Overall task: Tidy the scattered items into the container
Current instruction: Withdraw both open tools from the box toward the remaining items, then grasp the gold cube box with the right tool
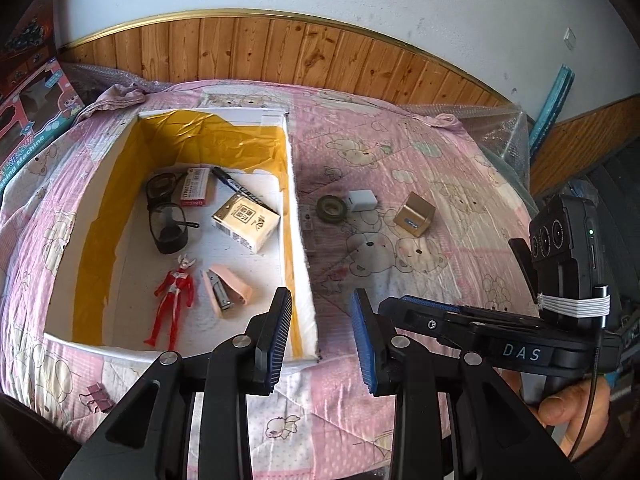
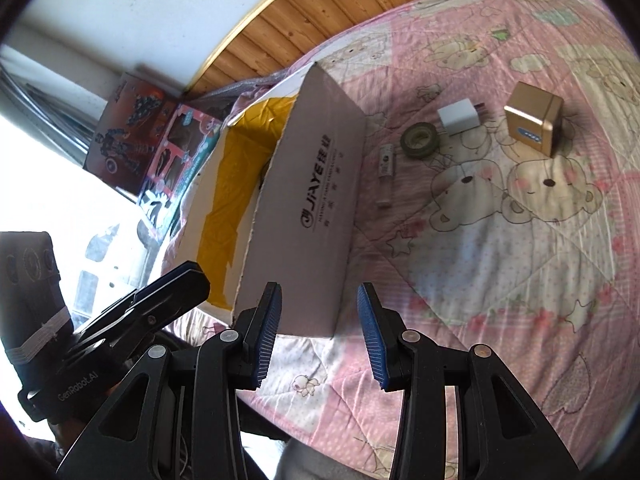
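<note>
Fingers: left gripper and right gripper both spread, holding nothing.
Done: toy figure, stapler, glasses lie inside the box.
Left: tape roll, white charger, gold block on the bed beside the box; binder clip at its near corner.

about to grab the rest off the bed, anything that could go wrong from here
Three risks stand out. The slim white stick lies close beside the box wall, so a claw finger may jam against the cardboard. The tape roll and white charger sit very close together, so grabbing one could nudge the other. The soft quilt may bunch up under the fingers. Both claws look open and empty.
</note>
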The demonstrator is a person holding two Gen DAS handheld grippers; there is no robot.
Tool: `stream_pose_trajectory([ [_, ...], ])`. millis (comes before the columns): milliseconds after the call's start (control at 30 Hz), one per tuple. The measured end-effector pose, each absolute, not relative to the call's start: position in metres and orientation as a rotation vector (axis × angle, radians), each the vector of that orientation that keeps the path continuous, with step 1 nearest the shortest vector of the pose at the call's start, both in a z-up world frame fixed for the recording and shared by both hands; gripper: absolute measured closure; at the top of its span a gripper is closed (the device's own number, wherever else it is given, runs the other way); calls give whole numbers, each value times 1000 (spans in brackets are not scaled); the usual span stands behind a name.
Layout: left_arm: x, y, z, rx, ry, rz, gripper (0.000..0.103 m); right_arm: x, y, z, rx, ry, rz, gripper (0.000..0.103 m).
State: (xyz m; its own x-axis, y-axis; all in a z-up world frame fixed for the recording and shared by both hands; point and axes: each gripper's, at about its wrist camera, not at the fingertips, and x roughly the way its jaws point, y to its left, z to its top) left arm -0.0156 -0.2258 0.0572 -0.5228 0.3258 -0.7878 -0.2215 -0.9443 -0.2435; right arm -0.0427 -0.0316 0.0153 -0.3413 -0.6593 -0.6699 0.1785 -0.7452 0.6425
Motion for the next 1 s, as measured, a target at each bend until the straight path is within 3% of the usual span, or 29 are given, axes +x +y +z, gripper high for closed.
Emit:
stream_pose_trajectory([
  [133,-23,-198,59,-1311,-142,2450,71,-48,-3,12,1376,-706,-2180,61],
  [300,-41,-168,57,-1309,-136,2401,62,-57,28,8,1384,-770,-2234,59],
  [433,-61,-146,43,-1351,-131,2371,60,-67,43,13,1392,-724,-2298,59],
  [700,-113,-126,-2,-1499,-184,2384,59,-112,65,29,1408,-416,-2406,59],
  [1000,-151,-129,-52,-1671,-246,2442,56,-165,65,2,1456,11,-2437,55],
])
